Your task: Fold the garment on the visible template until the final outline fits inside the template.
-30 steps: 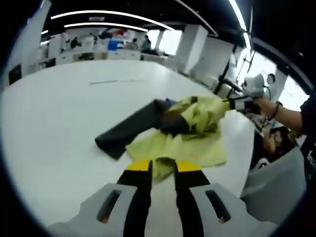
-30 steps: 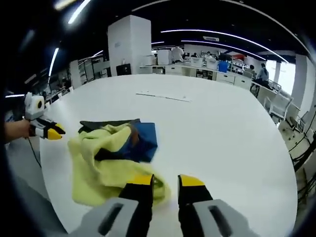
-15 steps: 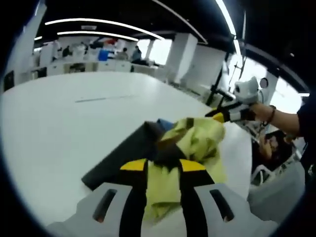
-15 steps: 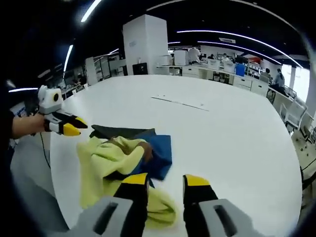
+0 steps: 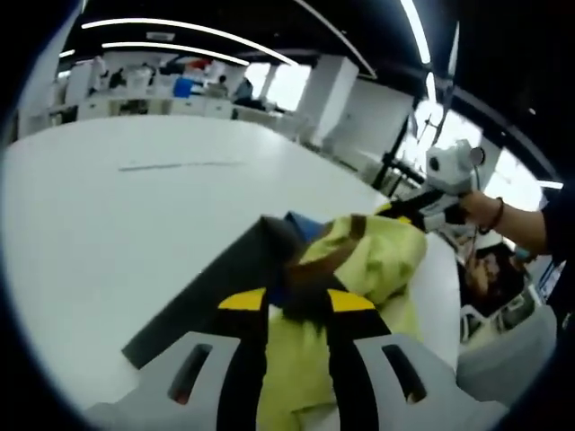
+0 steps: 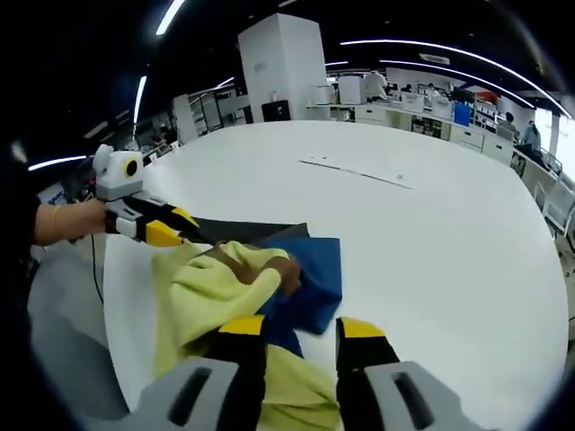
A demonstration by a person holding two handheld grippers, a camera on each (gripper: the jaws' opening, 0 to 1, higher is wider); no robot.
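Note:
A crumpled yellow-green garment [image 5: 373,260] lies in a heap near the white table's edge, together with a blue part [image 6: 319,278] and a dark grey part [image 5: 211,292]. My left gripper [image 5: 296,302] is open low over the near end of the heap, with yellow cloth showing between its jaws. In the right gripper view the left gripper [image 6: 171,226] has its yellow tips at the heap's left edge. My right gripper [image 6: 301,328] is open, with yellow and blue cloth between its jaws. In the left gripper view the right gripper [image 5: 415,208] reaches the heap from the right.
The round white table [image 6: 449,251] is bare beyond the heap, with a thin line mark [image 6: 355,169] further in. Its edge [image 6: 121,296] runs close beside the garment. A hand [image 6: 67,220] holds the left gripper. Desks and people stand far behind.
Both grippers have moved in closer to the heap, from its edges to right over it. The garment looks larger in both views and a little more bunched up.

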